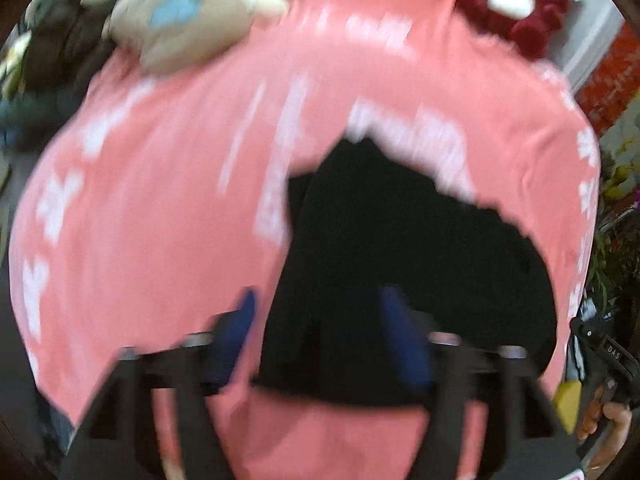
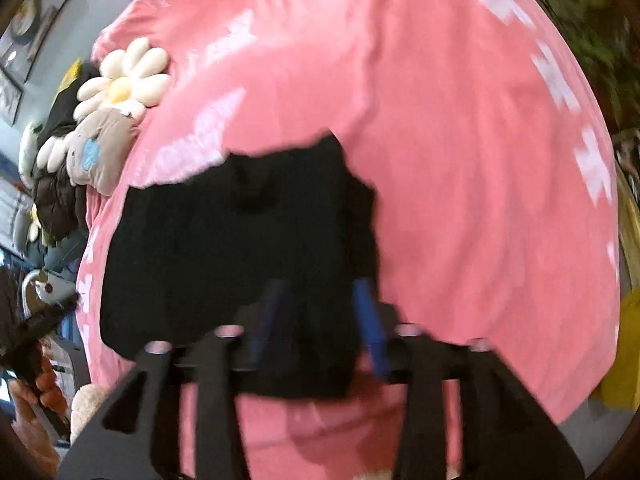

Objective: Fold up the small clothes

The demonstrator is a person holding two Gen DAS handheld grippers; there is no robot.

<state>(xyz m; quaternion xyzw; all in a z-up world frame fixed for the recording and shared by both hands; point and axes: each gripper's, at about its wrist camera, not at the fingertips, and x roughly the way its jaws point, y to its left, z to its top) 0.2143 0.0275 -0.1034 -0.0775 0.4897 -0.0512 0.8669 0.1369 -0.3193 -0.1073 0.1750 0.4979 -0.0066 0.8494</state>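
A small black garment (image 1: 400, 248) lies on a pink cover with white marks (image 1: 160, 200). It also shows in the right wrist view (image 2: 240, 248). My left gripper (image 1: 320, 320) is open, its blue fingers (image 1: 236, 332) astride the garment's left near edge, just above the cloth. My right gripper (image 2: 320, 312) is open over the garment's right near edge, with one blue finger (image 2: 370, 320) by that edge. Both views are blurred by motion. Neither gripper holds anything.
Plush toys lie at the cover's far side: a beige one with a white flower (image 1: 192, 12) (image 2: 124, 80) and a red and white one (image 1: 520, 8). Dark clothes (image 2: 60, 184) are piled beside them. The other hand-held gripper shows at each view's edge (image 1: 608, 360).
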